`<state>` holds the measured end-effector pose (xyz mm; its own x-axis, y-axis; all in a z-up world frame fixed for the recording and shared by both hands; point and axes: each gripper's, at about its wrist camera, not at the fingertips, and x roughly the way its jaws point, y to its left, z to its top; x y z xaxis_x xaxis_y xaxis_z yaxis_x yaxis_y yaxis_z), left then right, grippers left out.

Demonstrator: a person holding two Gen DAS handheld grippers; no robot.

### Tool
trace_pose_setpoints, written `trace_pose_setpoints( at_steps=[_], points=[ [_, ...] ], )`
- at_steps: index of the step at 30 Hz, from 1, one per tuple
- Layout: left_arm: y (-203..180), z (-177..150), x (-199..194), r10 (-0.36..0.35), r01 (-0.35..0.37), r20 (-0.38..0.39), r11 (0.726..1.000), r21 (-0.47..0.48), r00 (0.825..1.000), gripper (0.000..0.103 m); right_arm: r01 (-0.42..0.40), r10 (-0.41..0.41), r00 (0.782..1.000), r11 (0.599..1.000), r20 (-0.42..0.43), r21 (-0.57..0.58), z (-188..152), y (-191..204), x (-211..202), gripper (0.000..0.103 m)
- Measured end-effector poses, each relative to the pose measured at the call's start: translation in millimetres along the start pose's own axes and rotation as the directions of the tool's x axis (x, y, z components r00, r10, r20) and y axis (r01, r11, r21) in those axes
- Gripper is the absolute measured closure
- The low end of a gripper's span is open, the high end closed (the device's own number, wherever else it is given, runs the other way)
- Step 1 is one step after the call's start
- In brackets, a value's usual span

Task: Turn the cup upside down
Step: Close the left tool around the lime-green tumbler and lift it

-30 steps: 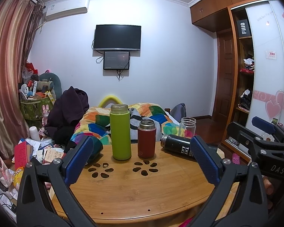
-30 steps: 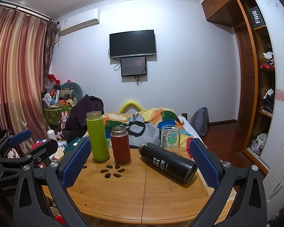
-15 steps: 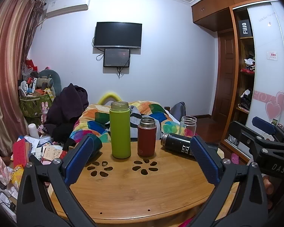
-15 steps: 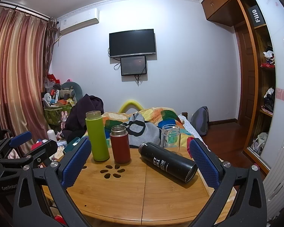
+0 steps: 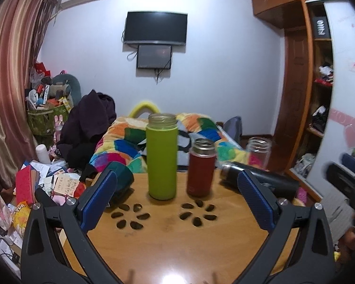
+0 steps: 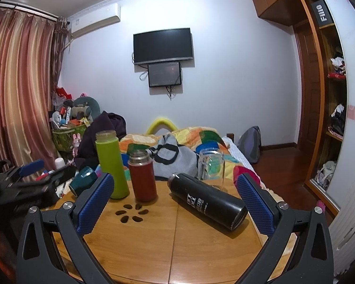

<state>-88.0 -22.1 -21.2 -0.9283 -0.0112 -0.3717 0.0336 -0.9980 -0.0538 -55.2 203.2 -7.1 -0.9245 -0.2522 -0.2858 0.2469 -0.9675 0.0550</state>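
Dark teal cup (image 6: 82,181) is lying on its side at the far-left edge of the wooden bench (image 6: 177,243), mouth pointing toward the camera & left in the right wrist view; in the left wrist view it's sitting partly hidden behind the left finger pad (image 5: 98,201). Just right of it a tall green bottle (image 6: 111,164) is standing upright w/ no lid; beside that a shorter red flask (image 6: 143,176) is standing upright, also uncapped; the two are close but apart. A black flask (image 6: 207,201) is lying on its side toward the right of the bench, bottom end facing the camera; a clear glass jar (image 6: 211,168) is standing right behind it. Flower-shaped cut-outs (image 5: 197,214) are showing in the bench top in front of the bottles.

Left hand-held gripper (image 5: 177,201) is hovering over the near part of the bench, jaws spread wide, gripping nothing; right hand-held gripper (image 6: 175,203) is likewise wide apart & holding nothing, the black flask lying between its pads w/o touching them. A patchwork quilt (image 6: 196,139) is covering the bed beyond.
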Motion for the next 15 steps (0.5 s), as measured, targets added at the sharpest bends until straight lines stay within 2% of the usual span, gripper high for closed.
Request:
trace_pose_setpoints(
  at_steps=[5,8,13,15],
  points=[
    [20,9,74,0.008,-0.01,-0.105,1.0,-0.025,0.994,0.0,0.017,-0.016,0.999,0.999,-0.051,0.03,-10,-15,19,0.0],
    [28,16,111,0.03,-0.035,-0.128,0.999,-0.03,0.991,0.0,0.024,-0.02,0.996,0.998,-0.087,0.05,-16,-25,32,0.0],
    [28,19,141,0.025,-0.028,-0.136,0.999,-0.022,0.99,0.0,0.05,-0.043,0.99,0.997,-0.133,0.054,-27,-36,49,0.0],
    [28,18,151,0.027,-0.031,-0.15,0.999,-0.029,0.988,0.004,0.051,-0.041,0.988,0.997,-0.152,0.059,-31,-40,55,0.0]
  ],
)
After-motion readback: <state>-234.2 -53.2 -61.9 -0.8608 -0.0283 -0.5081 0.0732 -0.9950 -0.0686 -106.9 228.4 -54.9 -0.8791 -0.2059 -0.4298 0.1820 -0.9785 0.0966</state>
